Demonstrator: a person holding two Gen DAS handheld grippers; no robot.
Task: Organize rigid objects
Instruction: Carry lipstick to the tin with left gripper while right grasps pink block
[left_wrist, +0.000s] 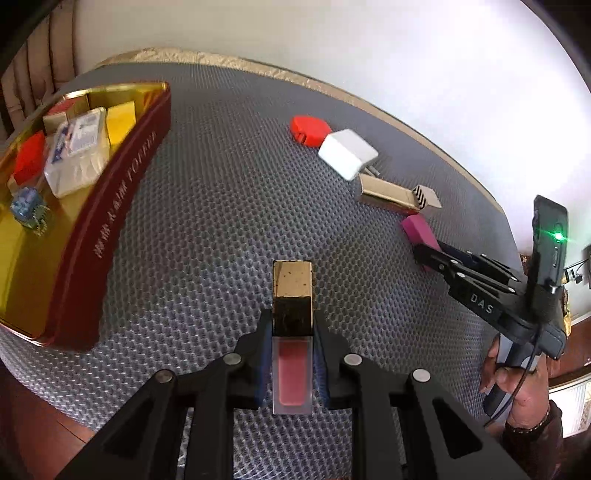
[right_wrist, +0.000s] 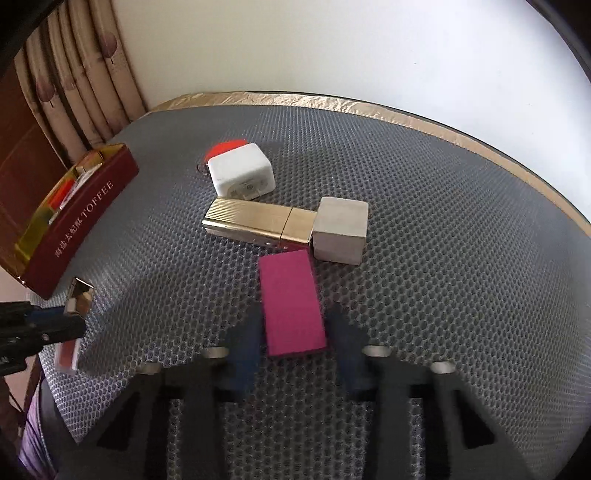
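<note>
Both tools tilt steeply down: left tool (left_wrist: 293, 354) pinches the lip gloss (left_wrist: 293, 332), right tool (right_wrist: 291, 332) grips the magenta block (right_wrist: 290, 302).

The grey worktop (right_wrist: 424, 229) has a rough honeycomb mesh cover, edged with crinkled gold foil (right_wrist: 332, 101). The dark red rectangular tin (left_wrist: 122, 206) looks like metal, with a glossy gold inside. The gold ribbed lighter-shaped case (right_wrist: 251, 219) is shiny metal. The white square charger (right_wrist: 242, 175) is smooth matt plastic. The magenta flat block (right_wrist: 291, 302) has a matt, fine-grained face. The lip gloss tube with gold cap (left_wrist: 292, 332) has a frosted clear body and a mirror-like cap.
</note>
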